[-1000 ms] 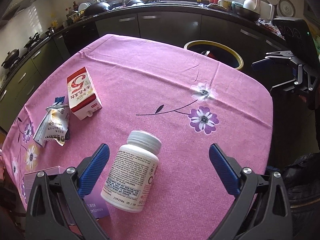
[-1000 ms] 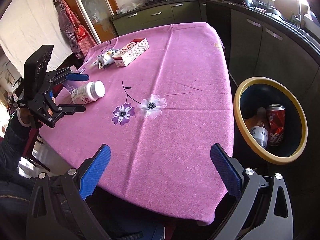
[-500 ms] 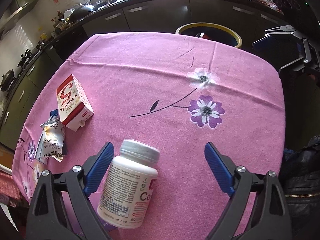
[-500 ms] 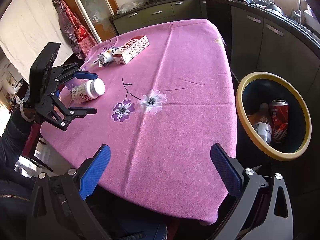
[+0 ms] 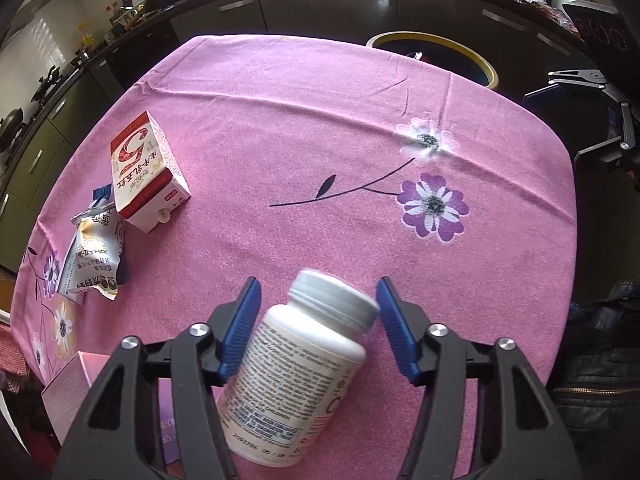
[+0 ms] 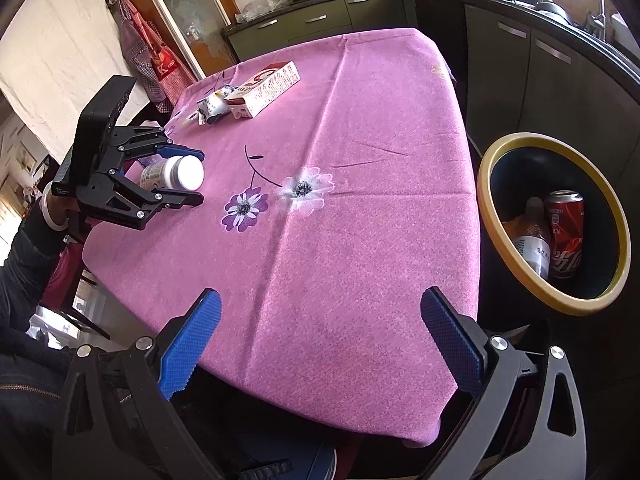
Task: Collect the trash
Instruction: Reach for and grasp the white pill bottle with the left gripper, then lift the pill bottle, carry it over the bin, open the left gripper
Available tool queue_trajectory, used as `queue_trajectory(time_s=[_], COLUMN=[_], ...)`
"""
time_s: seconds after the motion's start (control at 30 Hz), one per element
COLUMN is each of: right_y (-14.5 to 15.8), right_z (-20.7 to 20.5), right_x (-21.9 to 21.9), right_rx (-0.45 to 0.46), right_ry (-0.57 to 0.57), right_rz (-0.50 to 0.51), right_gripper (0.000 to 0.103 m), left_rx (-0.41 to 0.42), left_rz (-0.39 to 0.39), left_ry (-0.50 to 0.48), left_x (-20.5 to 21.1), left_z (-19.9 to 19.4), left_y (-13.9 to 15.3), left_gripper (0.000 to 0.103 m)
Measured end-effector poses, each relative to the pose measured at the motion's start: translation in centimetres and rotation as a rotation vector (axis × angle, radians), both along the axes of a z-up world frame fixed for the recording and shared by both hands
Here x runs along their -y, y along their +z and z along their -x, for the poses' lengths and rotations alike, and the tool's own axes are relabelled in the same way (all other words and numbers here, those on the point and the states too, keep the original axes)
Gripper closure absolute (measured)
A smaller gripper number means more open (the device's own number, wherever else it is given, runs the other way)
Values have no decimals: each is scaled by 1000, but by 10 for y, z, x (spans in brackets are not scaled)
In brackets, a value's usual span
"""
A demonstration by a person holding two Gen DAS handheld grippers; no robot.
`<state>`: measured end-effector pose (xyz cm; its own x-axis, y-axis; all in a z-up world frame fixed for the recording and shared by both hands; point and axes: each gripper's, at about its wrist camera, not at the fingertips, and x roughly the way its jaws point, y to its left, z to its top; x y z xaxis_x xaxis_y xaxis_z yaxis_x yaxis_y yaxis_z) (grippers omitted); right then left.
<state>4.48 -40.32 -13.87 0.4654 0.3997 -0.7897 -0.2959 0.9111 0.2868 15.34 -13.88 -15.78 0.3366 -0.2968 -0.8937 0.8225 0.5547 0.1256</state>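
Observation:
A white pill bottle (image 5: 298, 368) with a white cap lies between the fingers of my left gripper (image 5: 318, 304); the jaws have narrowed around it, the left pad touches it, and a small gap shows at the right pad. The bottle (image 6: 176, 172) and left gripper (image 6: 192, 178) also show in the right wrist view. A red-and-white carton (image 5: 146, 178) and a crumpled wrapper (image 5: 94, 258) lie on the pink tablecloth (image 5: 300, 132). My right gripper (image 6: 320, 332) is open and empty over the table's near edge. A yellow-rimmed bin (image 6: 556, 304) holds a red can (image 6: 566, 240) and a bottle.
A pink box (image 5: 68, 392) sits at the table's left corner near my left gripper. Dark kitchen cabinets (image 6: 520, 64) and a counter with dishes run behind the table. The bin (image 5: 434, 38) stands on the floor beyond the table's far edge.
My left gripper has moved forward around the pill bottle and its jaws have closed in on it. The right gripper has barely moved.

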Motion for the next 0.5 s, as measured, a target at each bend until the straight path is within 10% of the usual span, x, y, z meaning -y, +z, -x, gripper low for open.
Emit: queue_trajectory(time_s=[0.5], right_y=[-1], right_z=[1], right_x=[1], right_rx=[6], right_ry=[6], right_rz=[-20], right_gripper=[5], left_rx=[-7], left_rz=[74], left_ry=[14], left_x=[-1], left_z=[23], left_y=[14], left_gripper=[56])
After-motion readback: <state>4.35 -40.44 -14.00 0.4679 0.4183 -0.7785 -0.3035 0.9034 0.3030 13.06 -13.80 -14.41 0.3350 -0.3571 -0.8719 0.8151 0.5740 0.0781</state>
